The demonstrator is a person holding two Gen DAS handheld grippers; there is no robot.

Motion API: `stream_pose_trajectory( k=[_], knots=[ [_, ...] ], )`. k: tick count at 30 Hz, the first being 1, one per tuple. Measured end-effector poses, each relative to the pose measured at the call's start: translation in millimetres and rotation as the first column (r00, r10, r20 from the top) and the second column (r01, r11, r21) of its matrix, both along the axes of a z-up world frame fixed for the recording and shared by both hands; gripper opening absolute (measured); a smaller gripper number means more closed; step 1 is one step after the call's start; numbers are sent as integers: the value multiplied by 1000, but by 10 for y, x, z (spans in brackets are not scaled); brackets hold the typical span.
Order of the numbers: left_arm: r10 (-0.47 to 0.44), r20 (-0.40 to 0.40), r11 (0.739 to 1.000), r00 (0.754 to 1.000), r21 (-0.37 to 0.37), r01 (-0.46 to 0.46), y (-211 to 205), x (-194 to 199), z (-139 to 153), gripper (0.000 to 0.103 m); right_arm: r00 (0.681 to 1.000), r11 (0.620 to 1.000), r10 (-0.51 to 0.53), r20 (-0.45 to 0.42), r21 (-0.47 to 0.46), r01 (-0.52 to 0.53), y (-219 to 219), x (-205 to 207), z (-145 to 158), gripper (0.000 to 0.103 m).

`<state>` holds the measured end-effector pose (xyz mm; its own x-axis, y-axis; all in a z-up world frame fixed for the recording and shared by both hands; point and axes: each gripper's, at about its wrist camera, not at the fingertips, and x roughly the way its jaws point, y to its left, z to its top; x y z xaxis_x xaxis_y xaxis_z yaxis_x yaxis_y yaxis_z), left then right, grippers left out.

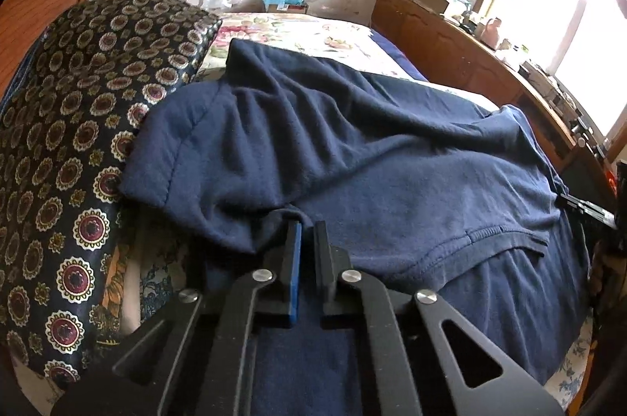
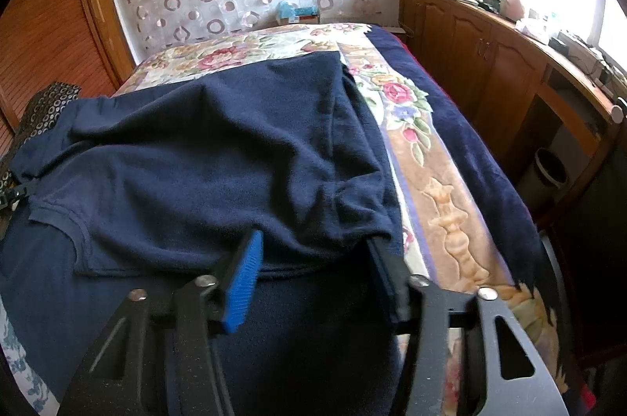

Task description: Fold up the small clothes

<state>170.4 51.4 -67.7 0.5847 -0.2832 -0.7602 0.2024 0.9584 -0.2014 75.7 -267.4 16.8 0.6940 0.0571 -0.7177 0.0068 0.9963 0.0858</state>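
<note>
A dark navy knit shirt point(image 1: 352, 149) lies rumpled across a bed covered by a cream floral bedspread point(image 2: 250, 49), and both claws reach down to its near edge.

The left gripper point(image 1: 307, 232) has its two black fingers drawn nearly together, pinching a bunched fold of the navy cloth at their tips; a blue pad lines the left finger. Just ahead and to the left of this claw a short sleeve of the shirt sticks out, its stitched hem showing. Further left stands a dark satin cushion printed with gold and maroon medallions point(image 1: 78, 157).

The right gripper point(image 2: 313, 239) stands partly open (a moderate gap, not wide), with the shirt's bunched edge between its fingers. The blue-ribbed left finger point(image 2: 245, 283) lies on the cloth; the tip of the black right finger is tucked under a fold. Whether the pads press the fabric cannot be told. To the right of this claw runs the bedspread's tan border, then a navy blanket point(image 2: 482, 141), with a wooden cabinet point(image 2: 470, 63) beyond.
</note>
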Motion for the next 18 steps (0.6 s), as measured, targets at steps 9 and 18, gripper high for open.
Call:
stream_pose_trajectory(
  k=[9,18],
  knots=[
    [-22,176,1000,984,21,19,-33,-371,434,4,996,999,31,81,31,-33,10,-115,119,8],
    [-17,263,1000,965,-13,21,140,-711,716,4,972,996,82,222,13,-87,42,-481,539,7]
  ],
)
